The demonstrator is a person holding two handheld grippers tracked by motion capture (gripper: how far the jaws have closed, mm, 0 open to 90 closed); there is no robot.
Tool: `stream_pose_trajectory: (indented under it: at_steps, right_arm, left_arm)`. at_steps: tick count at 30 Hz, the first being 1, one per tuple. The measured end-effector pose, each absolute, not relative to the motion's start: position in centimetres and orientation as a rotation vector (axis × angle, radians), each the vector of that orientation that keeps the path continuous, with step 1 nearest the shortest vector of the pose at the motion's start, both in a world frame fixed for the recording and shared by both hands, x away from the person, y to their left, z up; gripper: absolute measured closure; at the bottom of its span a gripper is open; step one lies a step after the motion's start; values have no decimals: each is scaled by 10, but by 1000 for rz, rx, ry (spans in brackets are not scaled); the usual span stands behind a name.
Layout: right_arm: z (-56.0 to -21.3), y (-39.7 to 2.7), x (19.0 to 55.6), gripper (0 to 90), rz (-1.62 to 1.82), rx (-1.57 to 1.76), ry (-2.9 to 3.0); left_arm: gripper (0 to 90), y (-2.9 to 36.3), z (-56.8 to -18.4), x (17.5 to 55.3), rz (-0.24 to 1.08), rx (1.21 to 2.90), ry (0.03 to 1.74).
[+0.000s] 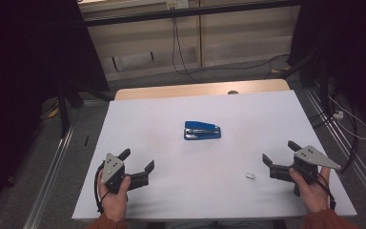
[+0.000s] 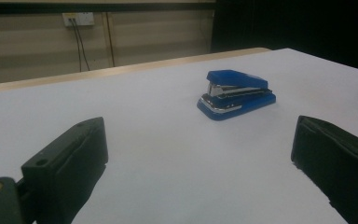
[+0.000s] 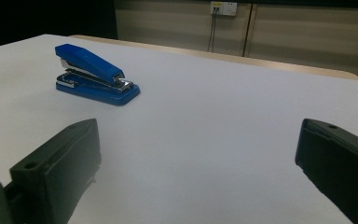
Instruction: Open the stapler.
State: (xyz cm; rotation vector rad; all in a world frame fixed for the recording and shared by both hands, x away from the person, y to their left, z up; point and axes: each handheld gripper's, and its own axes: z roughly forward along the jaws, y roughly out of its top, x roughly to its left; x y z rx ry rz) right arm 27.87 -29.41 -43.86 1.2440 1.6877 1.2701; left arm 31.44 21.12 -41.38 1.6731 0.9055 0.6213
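Open tongs [image 1: 136,161] [image 1: 279,153], stapler [image 1: 202,130] between, beyond

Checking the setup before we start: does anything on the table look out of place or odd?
Mostly tidy. The blue stapler sits flat mid-table. One oddity: a small silvery piece lies loose near the right gripper; too small to identify.

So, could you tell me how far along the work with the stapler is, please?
Nothing looks done yet: the blue stapler sits untouched mid-table. Nothing is in hand; the left gripper and right gripper rest open near the table's front edge. Reaching and grasping remain. A small metal piece lies near the right gripper.
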Motion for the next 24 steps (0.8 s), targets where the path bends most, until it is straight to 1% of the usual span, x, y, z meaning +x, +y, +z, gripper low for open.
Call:
stream_pose_trajectory:
  at_steps: [5, 9, 14, 24]
  right_arm:
    - [-439, -295, 279, 0, 1266, 1246, 1712]
    - [-439, -294, 280, 19, 1276, 1236, 1755]
    - [-438, -294, 280, 12, 1297, 1224, 1762]
    - [-440, -291, 284, 8, 1301, 1223, 1793]
  left_arm:
    - [39, 211, -414, 316, 606, 1693, 902]
    - [39, 211, -415, 317, 588, 1709, 899]
    - [38, 211, -415, 319, 615, 1725, 921]
    - [39, 214, -417, 322, 599, 1738, 945]
